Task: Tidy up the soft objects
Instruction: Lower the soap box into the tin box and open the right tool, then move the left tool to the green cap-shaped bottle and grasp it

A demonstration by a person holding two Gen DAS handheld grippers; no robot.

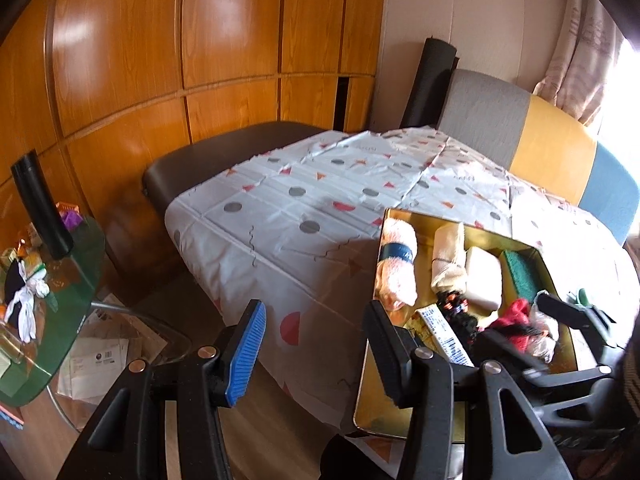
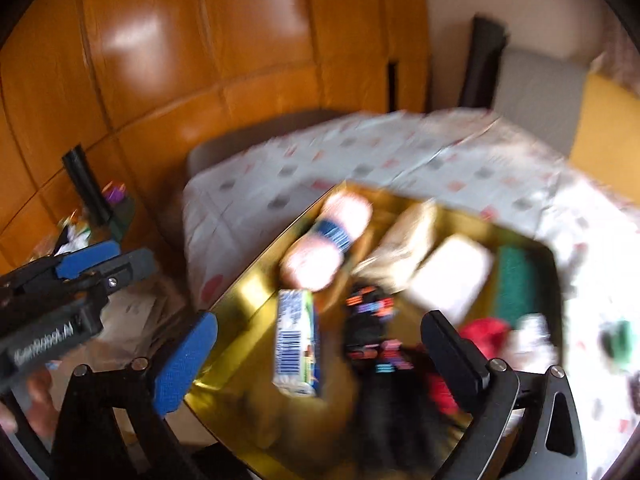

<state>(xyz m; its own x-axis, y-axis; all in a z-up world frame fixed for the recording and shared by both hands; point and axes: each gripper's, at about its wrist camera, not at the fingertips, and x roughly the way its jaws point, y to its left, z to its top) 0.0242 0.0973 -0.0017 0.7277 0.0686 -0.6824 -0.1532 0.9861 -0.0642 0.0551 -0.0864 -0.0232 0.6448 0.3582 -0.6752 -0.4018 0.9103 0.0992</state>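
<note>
Gold tray (image 1: 404, 416) on the patterned counter (image 1: 280, 216), seen from both tongs. Right tongs (image 2: 320, 356) stand wide apart and hold nothing; a small blue-and-white carton (image 2: 298, 346) and a black fabric piece with coloured marks (image 2: 374, 334) lie in the tray between and just ahead of their fingers. Left tongs (image 1: 316, 348) stand part-open and empty, their right finger over the tray's near-left corner, the rest over the counter's edge. Step in hand, as judged: placing of an item into the tray is complete, and the next move calls for drawing the right tongs back clear and fetching another soft item. Pink rolled towel (image 1: 396, 264) with its blue band lies ahead of the left tongs, long axis running away from them; the cream roll (image 1: 448, 260) beside it lies parallel.
</note>
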